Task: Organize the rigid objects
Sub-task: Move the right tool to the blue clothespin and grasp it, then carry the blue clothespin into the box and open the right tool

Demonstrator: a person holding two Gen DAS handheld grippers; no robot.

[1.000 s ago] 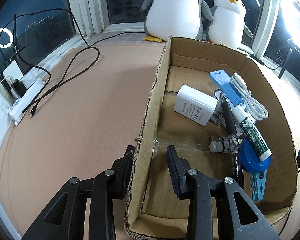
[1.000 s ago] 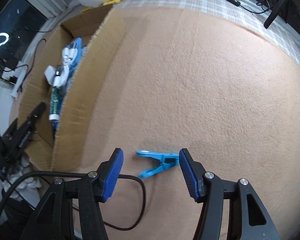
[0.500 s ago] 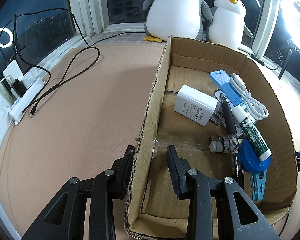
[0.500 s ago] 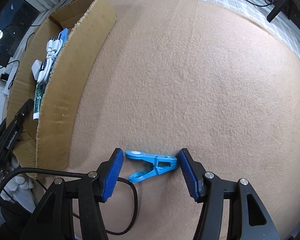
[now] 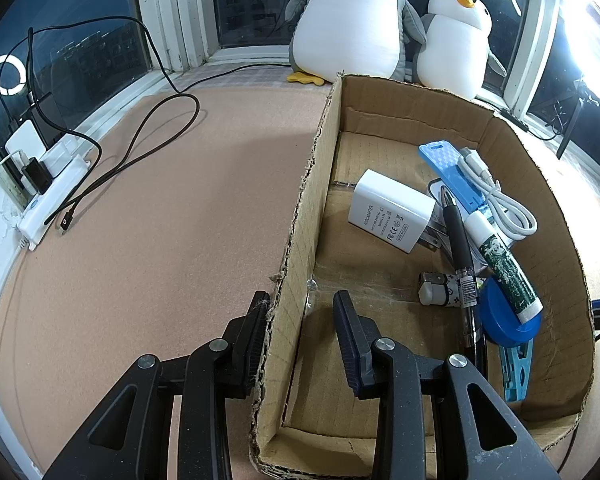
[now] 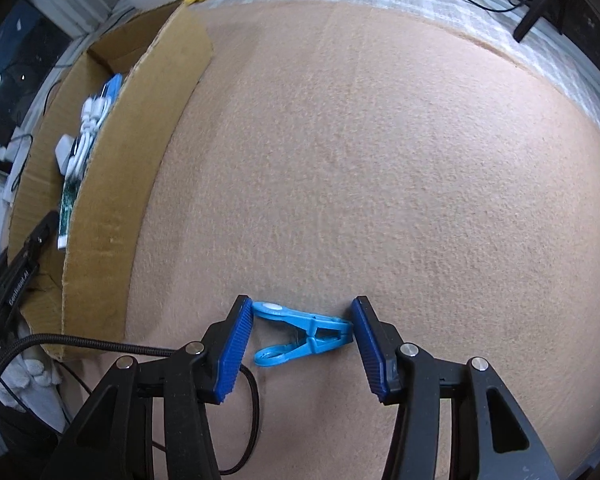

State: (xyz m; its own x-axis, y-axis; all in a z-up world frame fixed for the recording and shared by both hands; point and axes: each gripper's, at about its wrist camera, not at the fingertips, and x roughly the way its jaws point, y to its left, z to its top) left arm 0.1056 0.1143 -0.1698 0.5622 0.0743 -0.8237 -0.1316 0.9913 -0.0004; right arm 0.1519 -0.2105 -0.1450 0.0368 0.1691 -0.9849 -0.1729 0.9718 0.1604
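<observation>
A blue plastic clip [image 6: 300,330] lies on the tan felt mat, right between the open blue-padded fingers of my right gripper [image 6: 298,332]; the pads flank its two ends. My left gripper [image 5: 300,320] is open and straddles the left wall of the cardboard box [image 5: 296,240], one finger outside and one inside. The box holds a white charger [image 5: 390,216], a black pen [image 5: 460,248], a green glue stick [image 5: 504,264], a coiled white cable [image 5: 496,196], a blue card [image 5: 448,176], a blue lid [image 5: 504,320] and another blue clip [image 5: 514,372].
Two plush penguins [image 5: 364,20] sit behind the box by the window. A white power strip [image 5: 48,196] with a black cable [image 5: 140,140] lies at the mat's left edge. In the right wrist view the box [image 6: 112,200] stands to the left and a black cable [image 6: 100,346] trails near the gripper.
My right gripper has moved forward over the blue clip, so the clip now sits between the pads. The left gripper and the box have not moved.
</observation>
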